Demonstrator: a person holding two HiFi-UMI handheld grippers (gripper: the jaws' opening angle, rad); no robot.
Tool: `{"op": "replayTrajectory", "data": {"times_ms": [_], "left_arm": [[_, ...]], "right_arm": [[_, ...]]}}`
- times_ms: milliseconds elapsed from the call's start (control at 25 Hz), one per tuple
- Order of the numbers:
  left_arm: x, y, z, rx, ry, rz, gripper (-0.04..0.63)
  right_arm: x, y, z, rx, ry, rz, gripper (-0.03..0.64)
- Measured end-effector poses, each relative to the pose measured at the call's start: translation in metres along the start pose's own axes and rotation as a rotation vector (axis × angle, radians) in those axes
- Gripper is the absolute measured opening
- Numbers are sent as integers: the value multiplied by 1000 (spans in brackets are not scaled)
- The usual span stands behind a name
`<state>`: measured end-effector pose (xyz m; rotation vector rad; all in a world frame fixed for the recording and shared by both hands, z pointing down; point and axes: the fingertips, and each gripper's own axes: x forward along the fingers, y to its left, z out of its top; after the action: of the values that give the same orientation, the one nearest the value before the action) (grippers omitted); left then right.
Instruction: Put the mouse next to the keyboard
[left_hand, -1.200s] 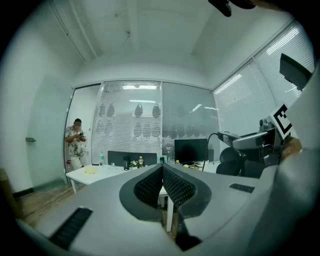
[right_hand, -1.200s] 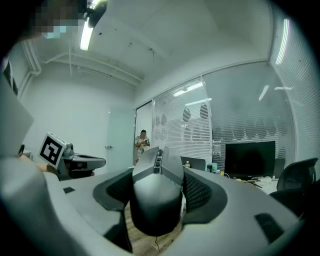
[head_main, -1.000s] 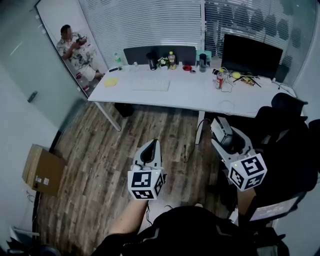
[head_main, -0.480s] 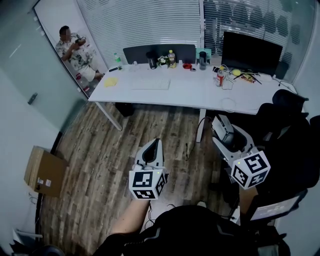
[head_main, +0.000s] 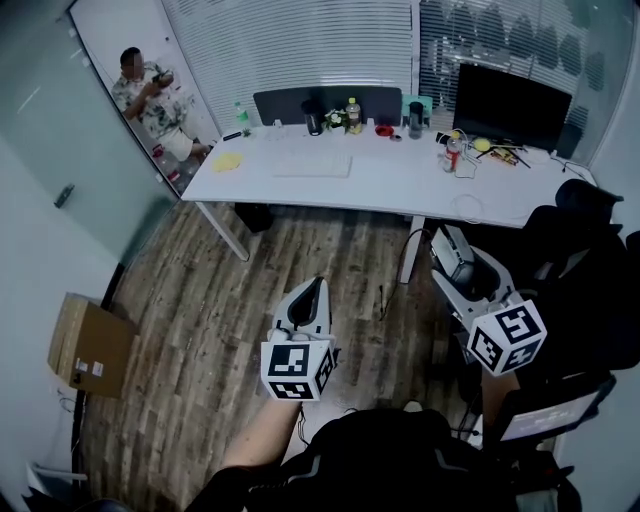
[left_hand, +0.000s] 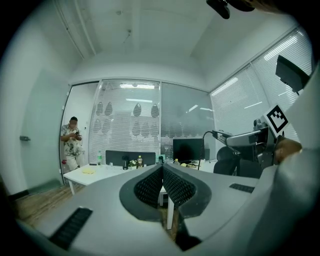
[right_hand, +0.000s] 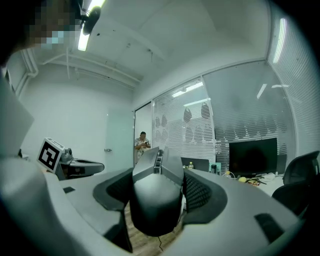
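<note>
– So, where is the desk (head_main: 380, 185)?
– Ahead, well apart from both grippers. The keyboard (head_main: 313, 166) lies on its left half.
– And the grippers?
– The left gripper (left_hand: 162, 175) has its jaws pressed together, empty. The right gripper (head_main: 452, 250) has its jaws wide, clamped on the mouse (right_hand: 156, 197), in the air short of the desk.

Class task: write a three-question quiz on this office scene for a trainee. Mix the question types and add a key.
1. True or false: the left hand-held gripper has its jaws together with nothing between them.
2. What does the right hand-held gripper hold? A) a bottle B) the mouse C) a pen
3. Fill in: the keyboard lies on the white ____.
Key: 1 true; 2 B; 3 desk.
</note>
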<state>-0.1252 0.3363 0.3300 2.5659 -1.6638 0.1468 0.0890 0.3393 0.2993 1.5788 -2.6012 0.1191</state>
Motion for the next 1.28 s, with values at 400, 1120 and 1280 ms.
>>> {"op": "replayTrajectory", "data": {"times_ms": [400, 1120, 1280], "left_arm": [[-6, 47, -5, -16, -15, 2, 29], [111, 103, 6, -20, 4, 109, 29], [146, 109, 10, -37, 5, 126, 29]], "right_arm": [[35, 31, -1, -17, 2, -10, 295], [169, -50, 22, -23, -25, 65, 295], [195, -76, 23, -23, -12, 75, 295]]}}
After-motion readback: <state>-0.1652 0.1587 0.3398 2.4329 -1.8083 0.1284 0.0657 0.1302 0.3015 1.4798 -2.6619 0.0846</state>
